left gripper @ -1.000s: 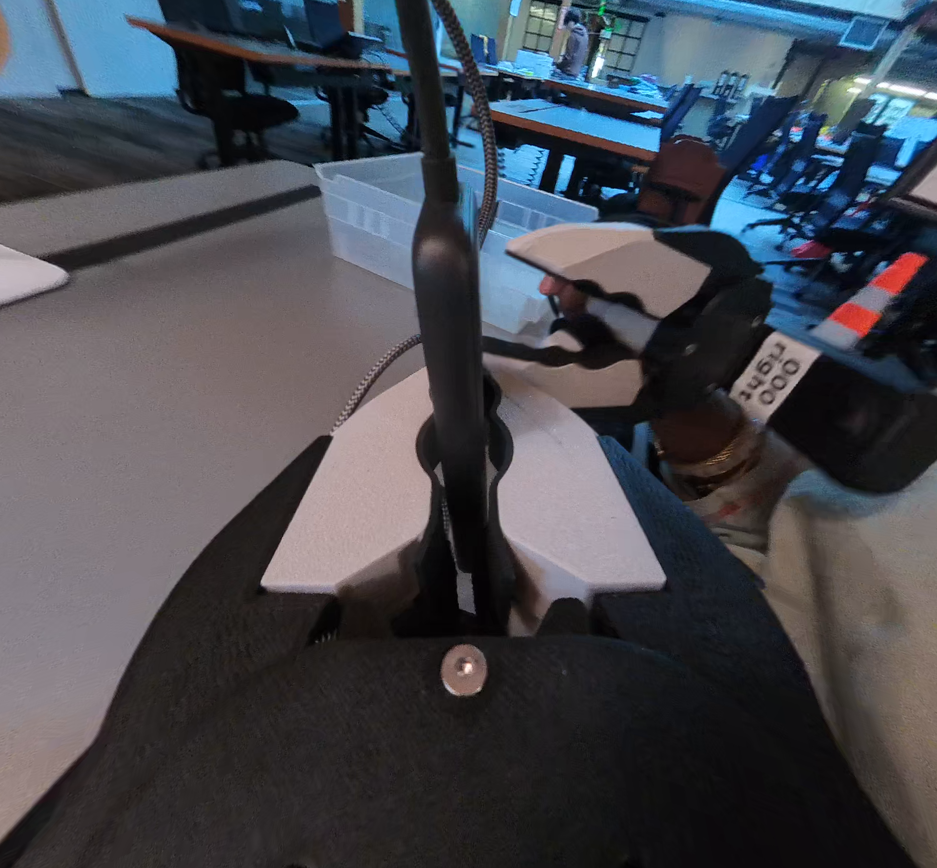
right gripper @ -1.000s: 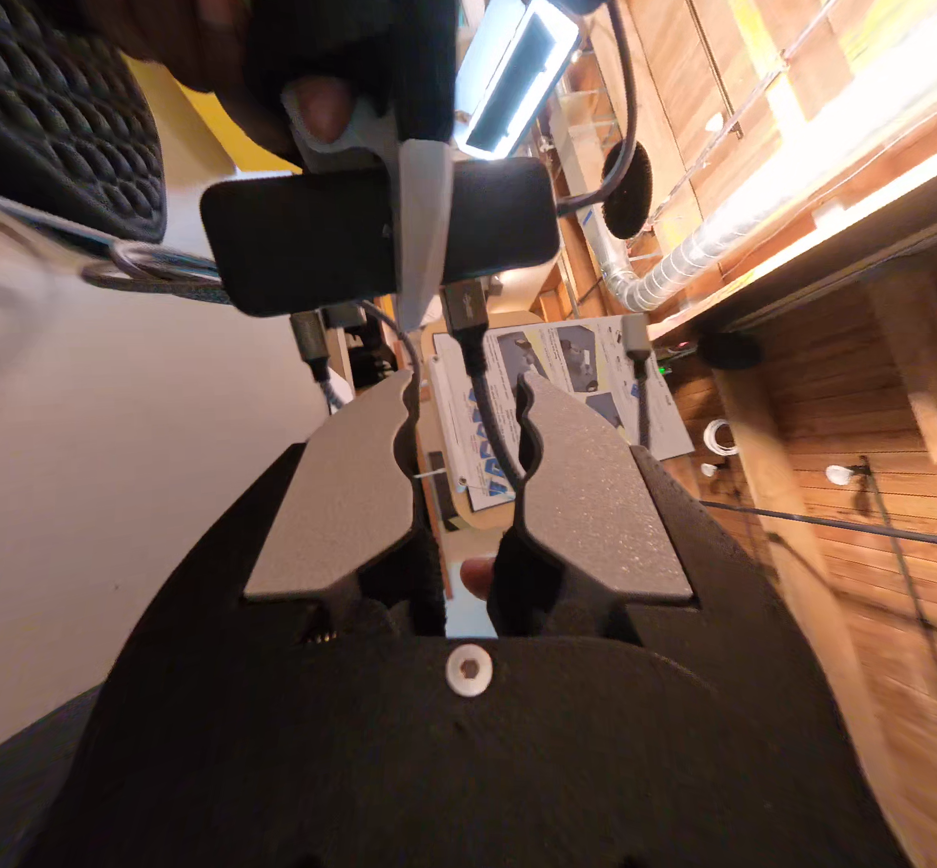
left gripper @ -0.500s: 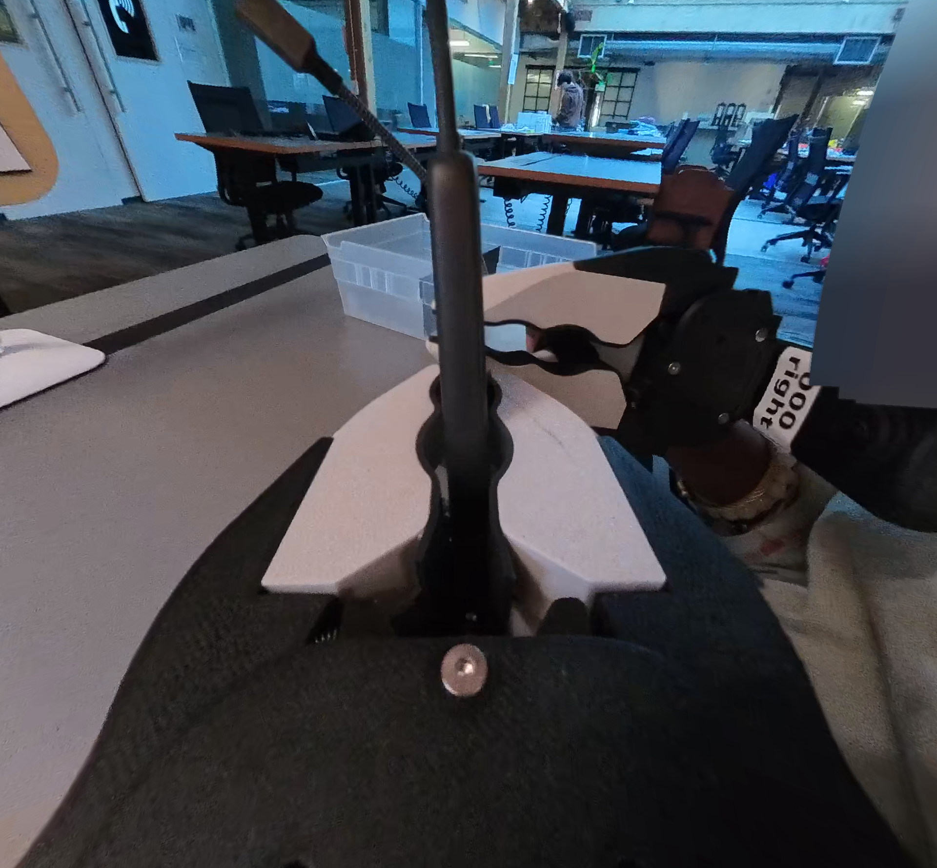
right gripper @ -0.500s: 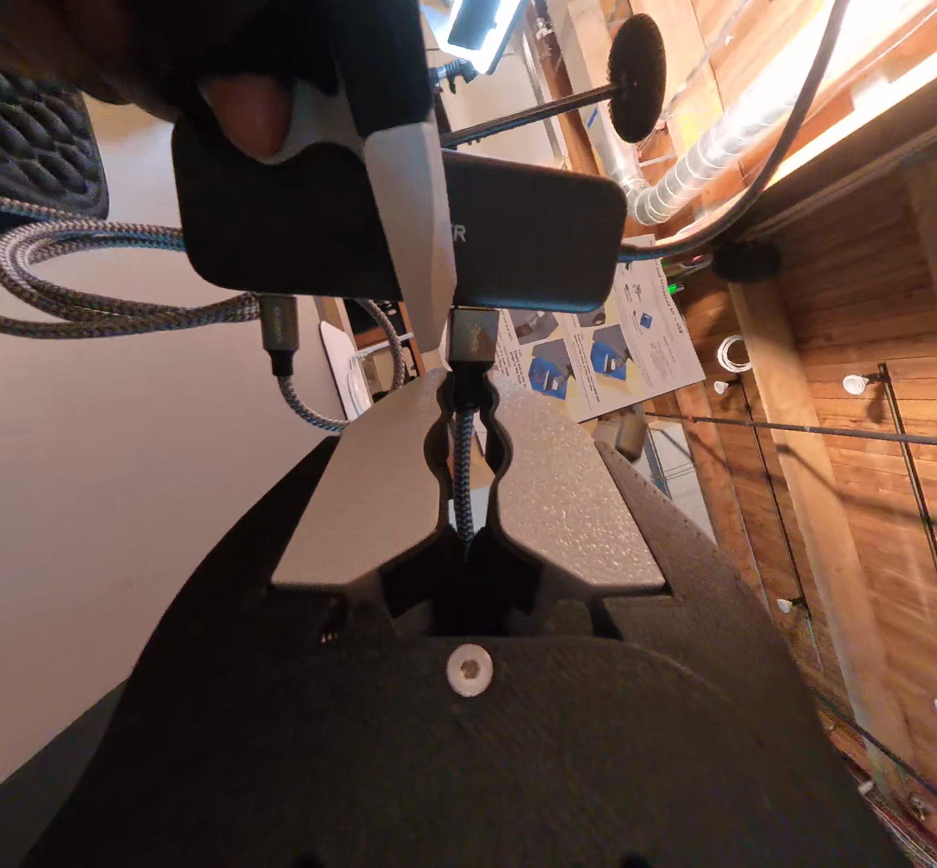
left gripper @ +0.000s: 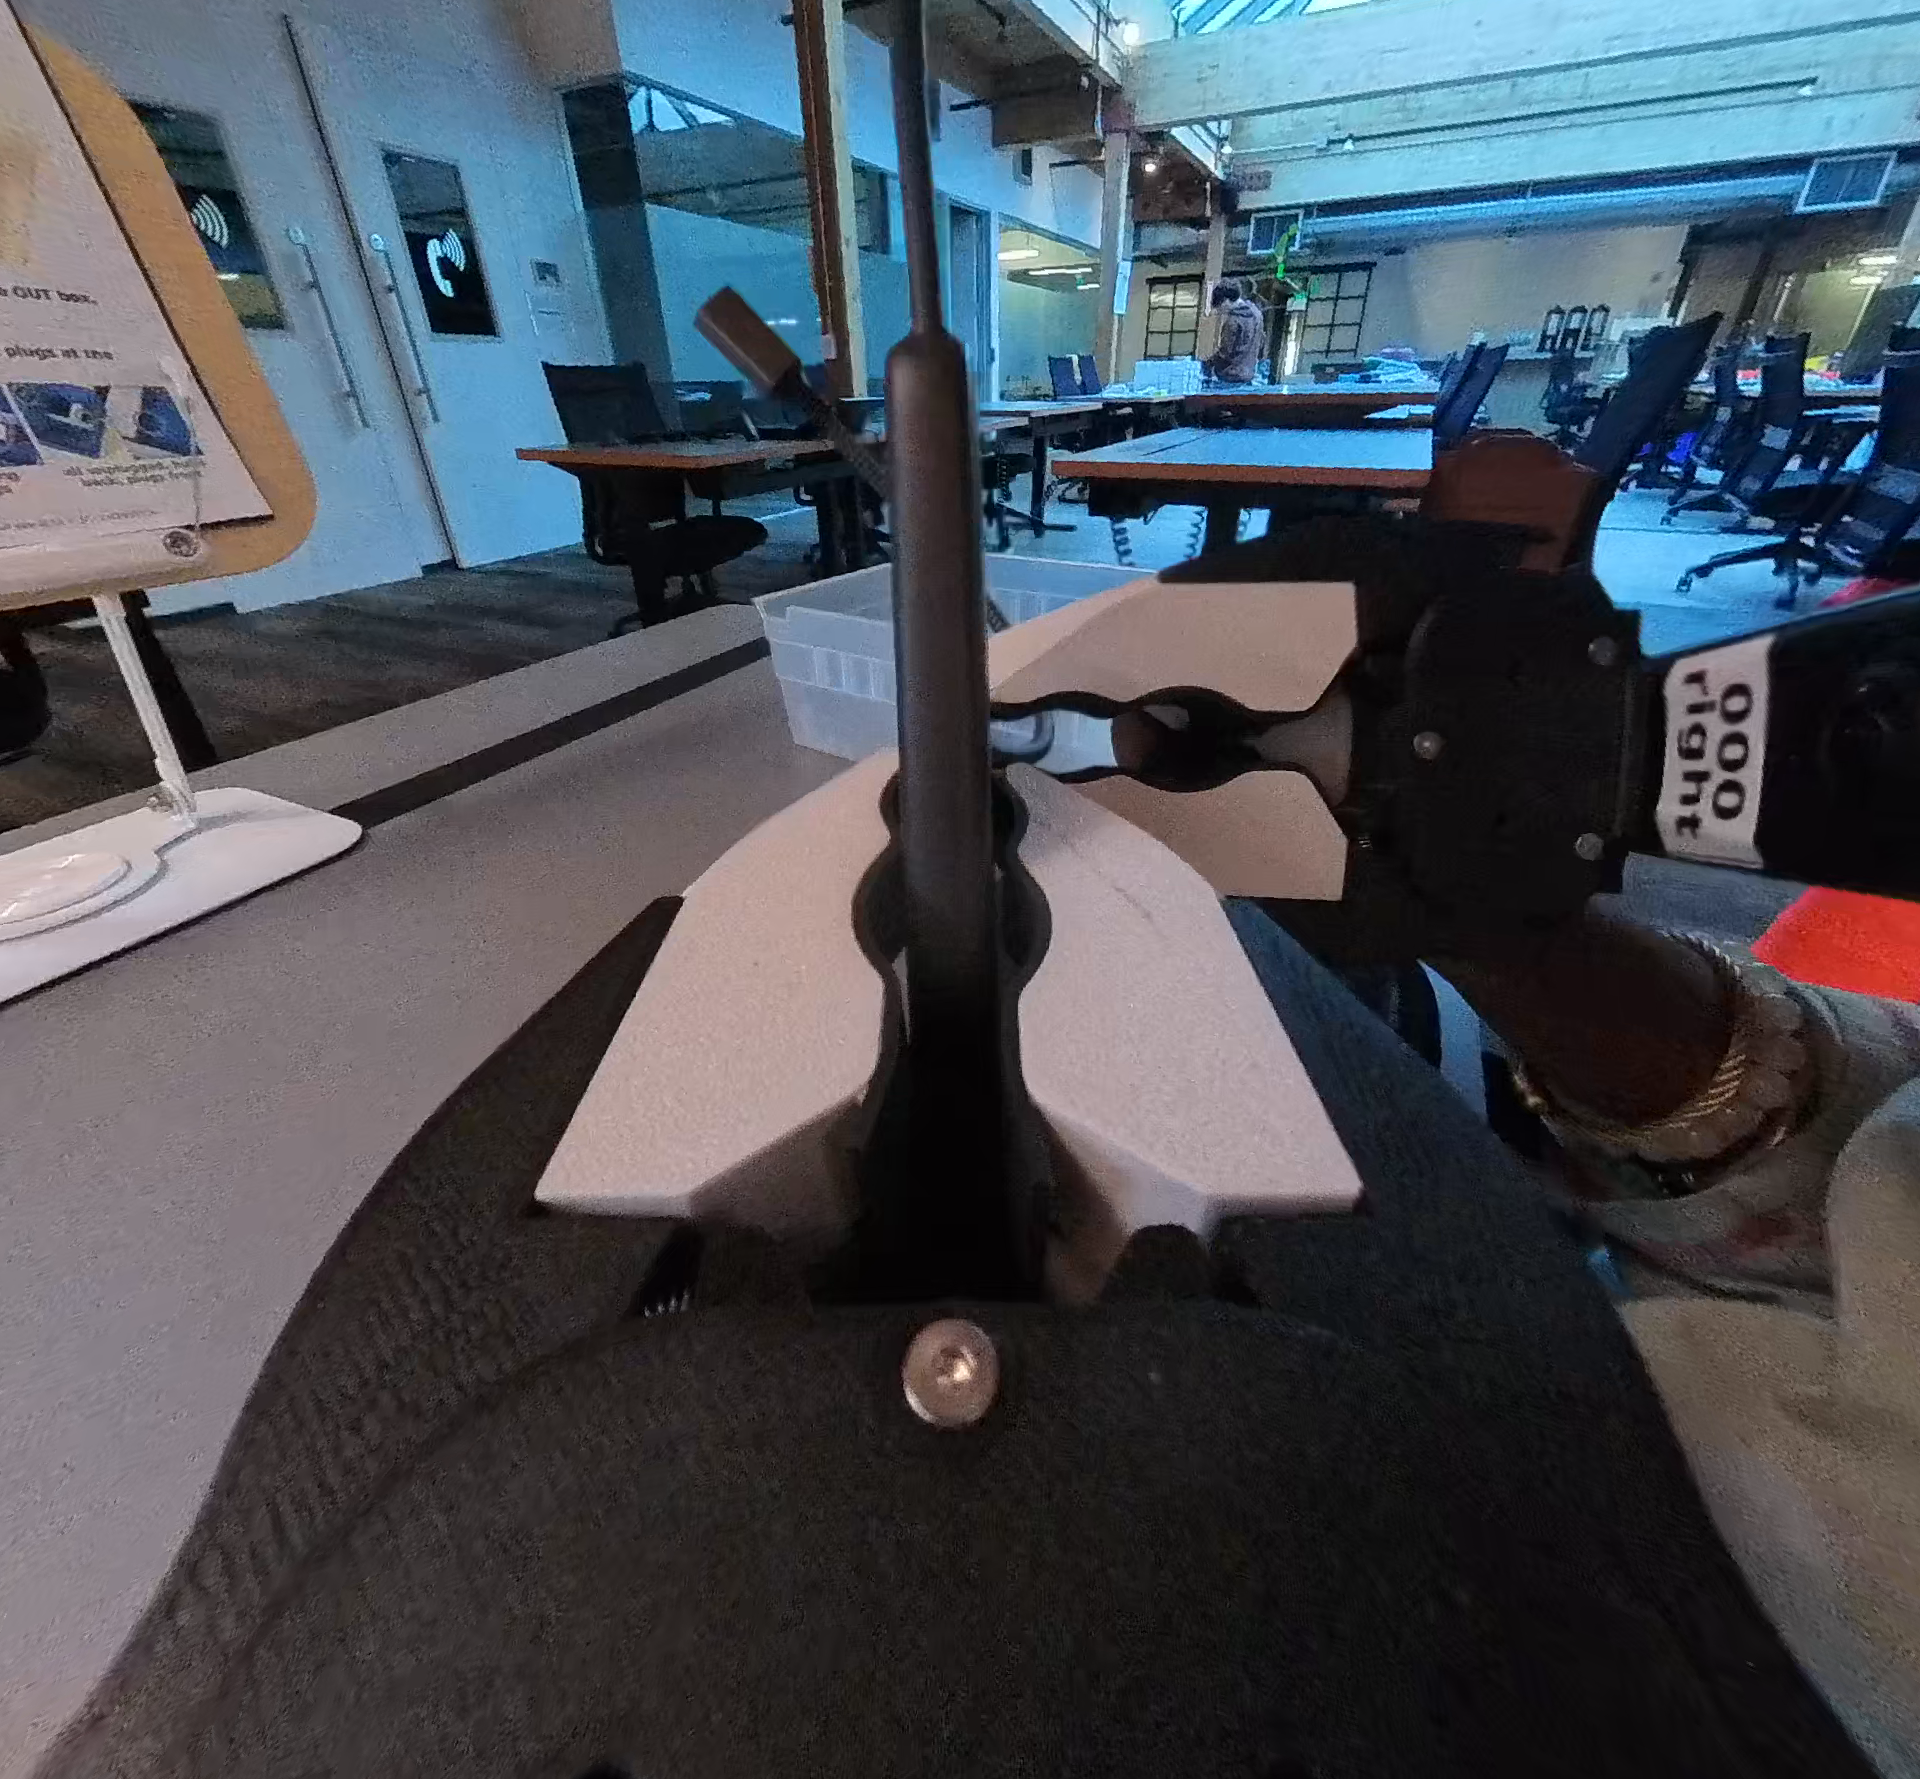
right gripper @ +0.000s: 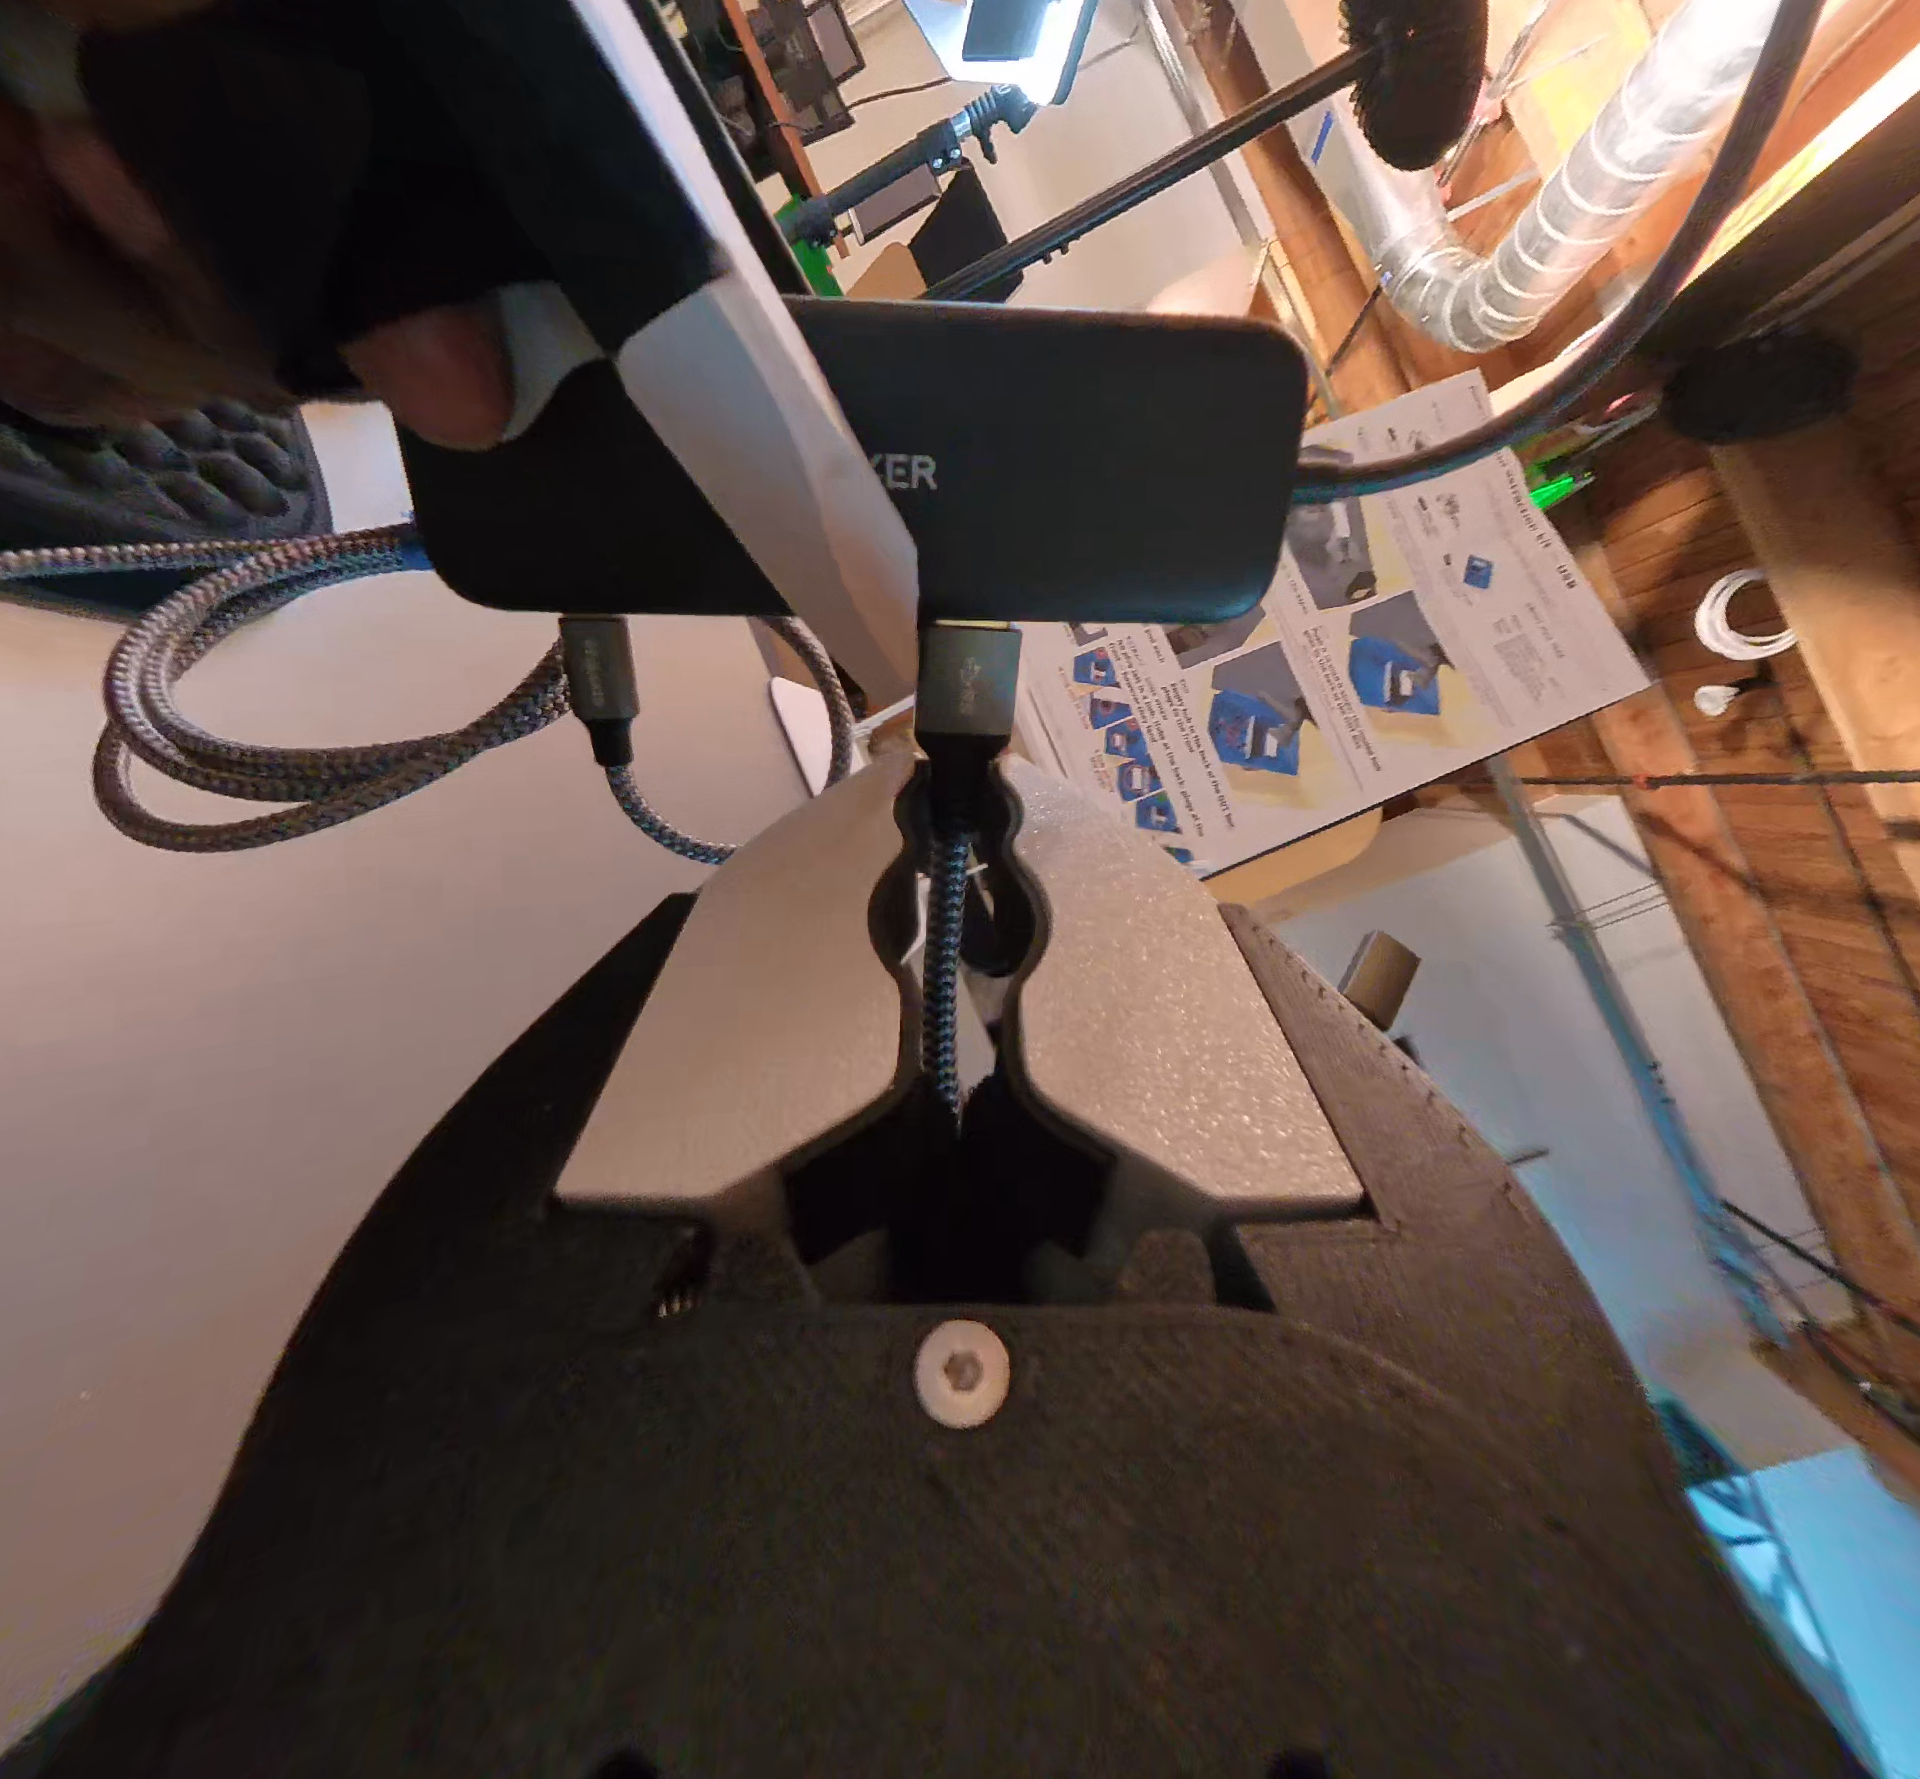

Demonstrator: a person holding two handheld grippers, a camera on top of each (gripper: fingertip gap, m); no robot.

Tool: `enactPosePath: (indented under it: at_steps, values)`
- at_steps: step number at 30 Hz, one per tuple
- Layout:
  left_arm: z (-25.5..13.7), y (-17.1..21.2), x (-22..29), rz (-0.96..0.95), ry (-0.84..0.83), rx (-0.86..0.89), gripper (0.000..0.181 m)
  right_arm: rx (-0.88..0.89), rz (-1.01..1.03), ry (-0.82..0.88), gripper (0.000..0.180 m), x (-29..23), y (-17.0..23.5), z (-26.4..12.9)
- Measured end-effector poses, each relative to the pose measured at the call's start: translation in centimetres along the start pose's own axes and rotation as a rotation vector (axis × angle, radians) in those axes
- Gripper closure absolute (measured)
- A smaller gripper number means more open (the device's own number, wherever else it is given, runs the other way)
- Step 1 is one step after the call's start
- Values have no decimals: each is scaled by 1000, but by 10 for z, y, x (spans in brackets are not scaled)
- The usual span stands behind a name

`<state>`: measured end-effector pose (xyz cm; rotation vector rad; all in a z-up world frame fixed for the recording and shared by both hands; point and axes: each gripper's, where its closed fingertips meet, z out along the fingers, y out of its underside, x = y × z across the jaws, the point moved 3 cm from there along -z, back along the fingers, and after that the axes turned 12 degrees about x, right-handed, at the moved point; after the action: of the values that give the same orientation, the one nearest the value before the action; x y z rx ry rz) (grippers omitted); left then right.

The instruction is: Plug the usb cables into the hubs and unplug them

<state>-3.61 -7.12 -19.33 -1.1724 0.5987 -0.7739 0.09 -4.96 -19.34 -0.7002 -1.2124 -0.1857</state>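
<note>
The hub [right gripper: 1091, 472], a flat dark slab, is held edge-on in my left gripper [left gripper: 940, 856], whose white fingers are closed on its body; in the left wrist view it rises as a thin upright bar straight ahead of the jaws. Its long axis runs crosswise in the right wrist view. Two grey plugs sit in its near edge: the one [right gripper: 966, 690] directly ahead of my right gripper [right gripper: 956, 794], and a second plug [right gripper: 597, 680] to the side, trailing a looped braided cable [right gripper: 312, 773]. My right gripper's jaws are nearly closed around the braided cord [right gripper: 943, 960] just behind the first plug, pinching it in their notch. I judge the plug's axis to lie in line with these jaws, so a straight pull away from the hub would unseat it. The clear bin [left gripper: 842, 680] on the table [left gripper: 364, 950] lies beyond; I cannot tell its contents. An instruction sheet [right gripper: 1351, 649] stands behind.
</note>
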Motion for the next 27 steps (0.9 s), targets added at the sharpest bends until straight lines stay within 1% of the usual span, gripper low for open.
enactPosePath:
  at_steps: [2, 6, 8, 10, 12, 14, 19, 21, 24, 27]
  values:
    - [0, -1, 0, 9, -4, 26, 170, 3, 29, -3, 170, 0, 1, 0]
    - [-1, -8, -2, -34, -3, 91, 169, 8, 98, -24, 170, 0, 2, 0]
    - [-2, -8, -2, -32, 1, 94, 170, 25, 152, -22, 170, -1, 2, 0]
    - [-3, -7, -2, -28, 18, 62, 168, 40, 205, -32, 170, -3, 2, -1]
    - [-4, -7, 0, 3, 40, 24, 168, 47, 189, -23, 170, -3, 0, -2]
    - [-8, -8, 0, -9, 72, -21, 168, 56, 167, -17, 170, -4, -4, -1]
    - [-19, 8, -1, -62, 143, -195, 168, -15, -49, -95, 171, -12, -9, -1]
    - [-19, 10, 2, -51, 163, -197, 168, 13, 5, -116, 170, -13, -17, 0]
    - [-15, 10, 3, -3, 151, -176, 166, 25, 109, -79, 169, -7, -20, 1]
    - [-14, 10, 4, 74, 149, -167, 157, 48, 228, -26, 169, 0, -19, 0]
